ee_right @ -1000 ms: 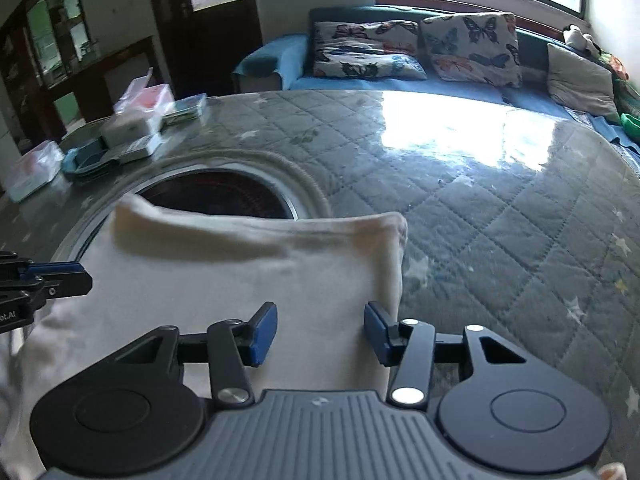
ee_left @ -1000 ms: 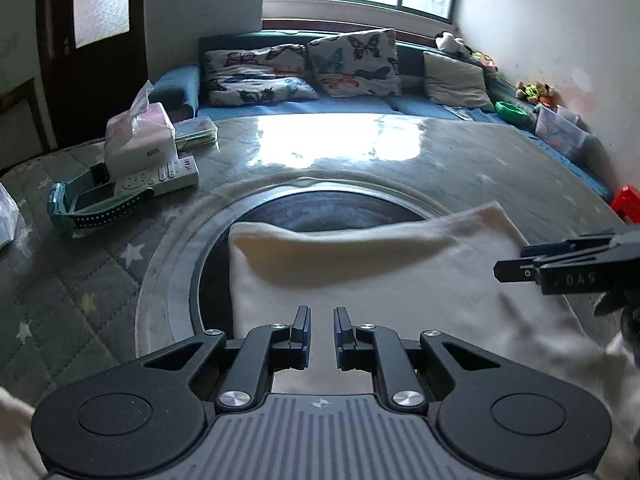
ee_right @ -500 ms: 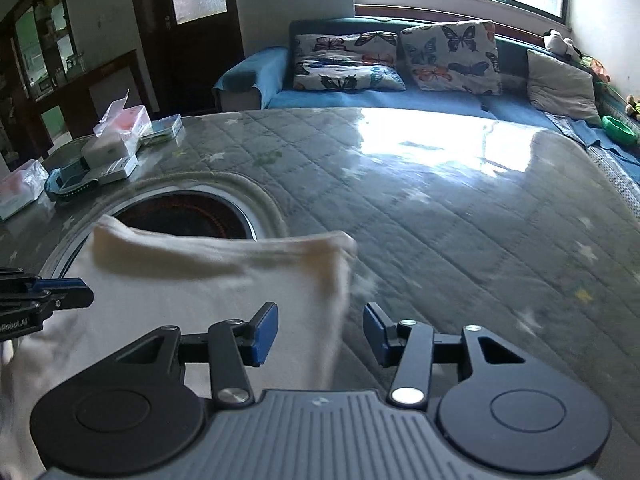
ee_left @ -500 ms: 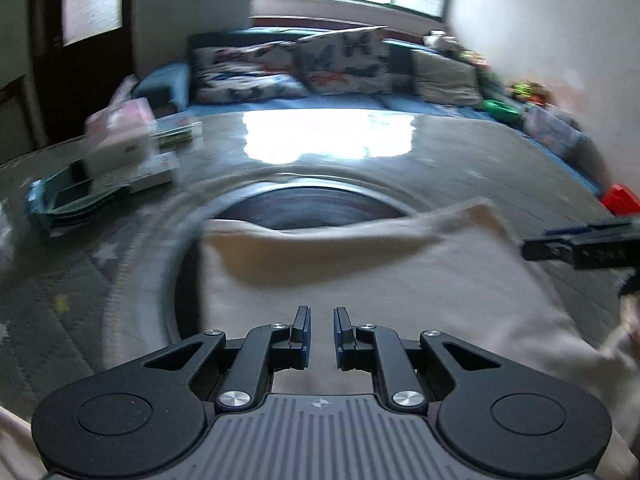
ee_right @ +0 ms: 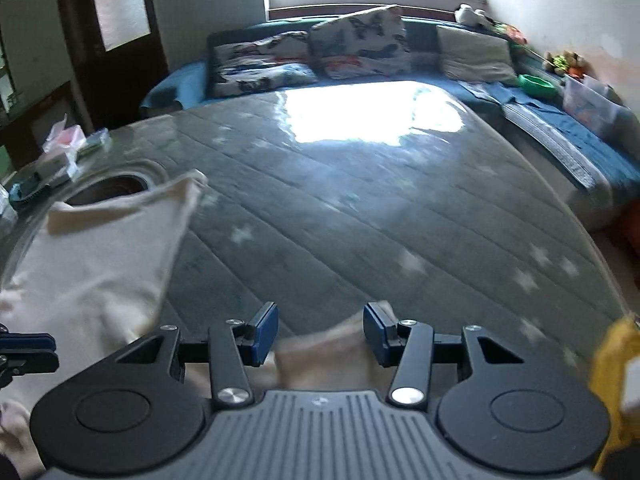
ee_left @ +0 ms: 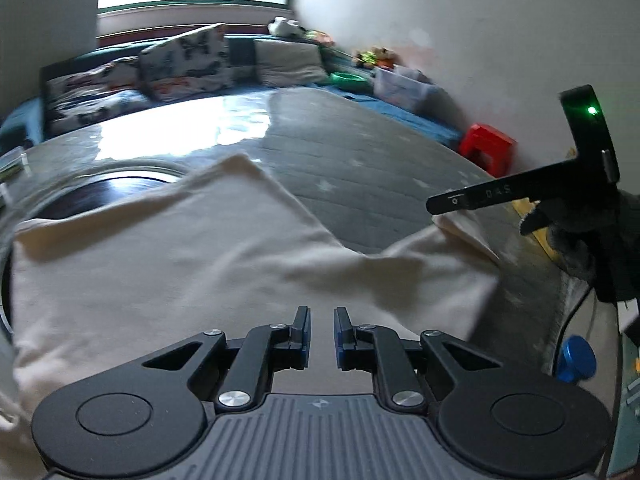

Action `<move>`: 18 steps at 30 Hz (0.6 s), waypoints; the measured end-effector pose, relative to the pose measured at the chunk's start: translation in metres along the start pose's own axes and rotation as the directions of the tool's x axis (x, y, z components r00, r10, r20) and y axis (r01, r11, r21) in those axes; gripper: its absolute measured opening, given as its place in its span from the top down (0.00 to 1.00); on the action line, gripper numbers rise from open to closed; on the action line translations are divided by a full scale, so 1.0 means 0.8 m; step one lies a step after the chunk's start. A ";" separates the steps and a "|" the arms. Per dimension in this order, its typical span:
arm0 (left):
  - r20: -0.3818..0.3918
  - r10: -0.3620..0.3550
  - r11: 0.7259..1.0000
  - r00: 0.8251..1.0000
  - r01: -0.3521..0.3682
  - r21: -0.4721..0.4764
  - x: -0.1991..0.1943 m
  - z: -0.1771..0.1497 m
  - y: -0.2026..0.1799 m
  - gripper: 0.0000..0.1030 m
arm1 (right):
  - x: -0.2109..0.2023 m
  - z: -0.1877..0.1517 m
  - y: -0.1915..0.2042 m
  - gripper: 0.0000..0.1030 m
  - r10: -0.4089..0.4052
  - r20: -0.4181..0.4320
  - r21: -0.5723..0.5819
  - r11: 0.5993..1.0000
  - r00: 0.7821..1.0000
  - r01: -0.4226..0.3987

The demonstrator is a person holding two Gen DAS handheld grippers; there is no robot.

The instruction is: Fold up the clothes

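Left tongs [ee_left: 321, 332] sit low over the cream garment [ee_left: 180, 264], fingers nearly together with a thin slit between them and cloth underneath; whether any fabric is nipped there, I cannot tell. Right tongs [ee_right: 319, 334] are spread wide, released, and a bunched flap of the same garment [ee_right: 100, 256] lies just between the blue pads [ee_right: 266, 322], gripped by neither. From the left wrist view the right tongs [ee_left: 460, 202] reach in from the right edge, held level by a dark-gloved hand [ee_left: 580, 236], tip just above a folded corner of the cloth. The garment spreads across the quilted grey bench [ee_right: 360, 220], its far edge over the round dark opening [ee_left: 100, 192]. Compared with a second ago, the left view has swung rightward, so the tissue box and remote have slipped out of sight, and the right tongs have shifted off the cloth's body toward its right-hand corner, with mostly bare bench ahead.
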State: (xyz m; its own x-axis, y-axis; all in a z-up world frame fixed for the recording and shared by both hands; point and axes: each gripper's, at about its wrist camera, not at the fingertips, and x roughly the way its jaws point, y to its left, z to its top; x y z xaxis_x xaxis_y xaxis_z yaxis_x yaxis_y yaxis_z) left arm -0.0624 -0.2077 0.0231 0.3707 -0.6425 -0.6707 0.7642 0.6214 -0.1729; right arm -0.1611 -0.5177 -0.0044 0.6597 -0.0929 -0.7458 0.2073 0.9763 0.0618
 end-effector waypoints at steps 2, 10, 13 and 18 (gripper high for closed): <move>-0.015 -0.013 1.000 1.000 0.013 0.010 0.004 -0.005 -0.007 0.87 | -0.007 -0.010 -0.007 0.54 -0.021 0.016 0.000 1.000 1.000 0.021; -0.043 -0.035 0.999 0.998 0.037 0.036 0.011 -0.017 -0.022 0.87 | -0.020 -0.023 -0.005 0.53 -0.032 0.052 -0.040 0.999 0.998 0.035; -0.044 -0.038 0.998 0.998 0.039 0.040 0.010 -0.019 -0.024 0.86 | -0.014 -0.027 0.005 0.49 -0.054 0.039 -0.088 0.994 0.998 0.057; -0.045 -0.040 0.998 0.998 0.042 0.053 0.010 -0.021 -0.027 0.84 | -0.004 -0.035 0.021 0.49 -0.096 0.020 -0.165 0.981 0.995 0.098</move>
State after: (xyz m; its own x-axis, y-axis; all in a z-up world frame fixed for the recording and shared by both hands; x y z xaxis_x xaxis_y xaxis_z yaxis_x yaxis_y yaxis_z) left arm -0.0851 -0.2188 0.0097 0.3163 -0.6460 -0.6948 0.8060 0.5692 -0.1623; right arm -0.1796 -0.4957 -0.0194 0.6512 -0.1903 -0.7346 0.1489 0.9813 -0.1222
